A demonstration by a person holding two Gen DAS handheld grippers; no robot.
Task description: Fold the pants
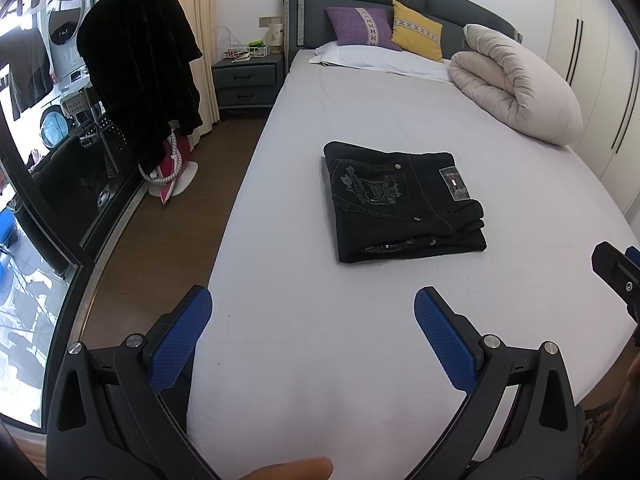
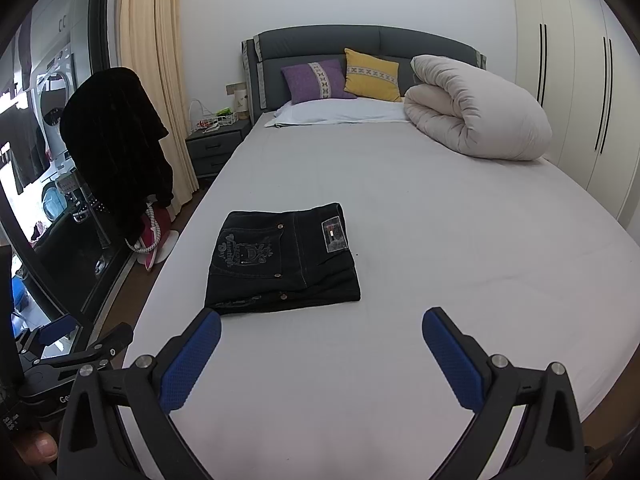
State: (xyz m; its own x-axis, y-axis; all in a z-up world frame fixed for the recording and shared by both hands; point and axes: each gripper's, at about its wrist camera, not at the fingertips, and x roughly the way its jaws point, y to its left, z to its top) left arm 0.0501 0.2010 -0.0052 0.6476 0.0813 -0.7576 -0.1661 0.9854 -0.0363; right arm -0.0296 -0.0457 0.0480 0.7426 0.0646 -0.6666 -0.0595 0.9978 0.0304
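Black jeans (image 1: 404,204) (image 2: 282,262) lie folded into a compact rectangle on the grey-sheeted bed (image 1: 360,340) (image 2: 460,248), back pocket embroidery and waist patch facing up. My left gripper (image 1: 312,310) hovers open over the sheet, short of the pants, nothing between its blue pads. My right gripper (image 2: 322,328) is likewise open and empty, just in front and to the right of the folded jeans. In the left wrist view, part of the right gripper (image 1: 618,276) shows at the right edge. The left gripper (image 2: 80,344) shows at the lower left of the right wrist view.
A rolled cream duvet (image 1: 516,88) (image 2: 476,108) and purple and yellow pillows (image 1: 360,26) (image 2: 316,80) lie at the head of the bed. A dark garment (image 1: 144,88) hangs on a stand left of the bed, by a nightstand (image 1: 246,82). Wardrobe doors (image 2: 572,92) line the right.
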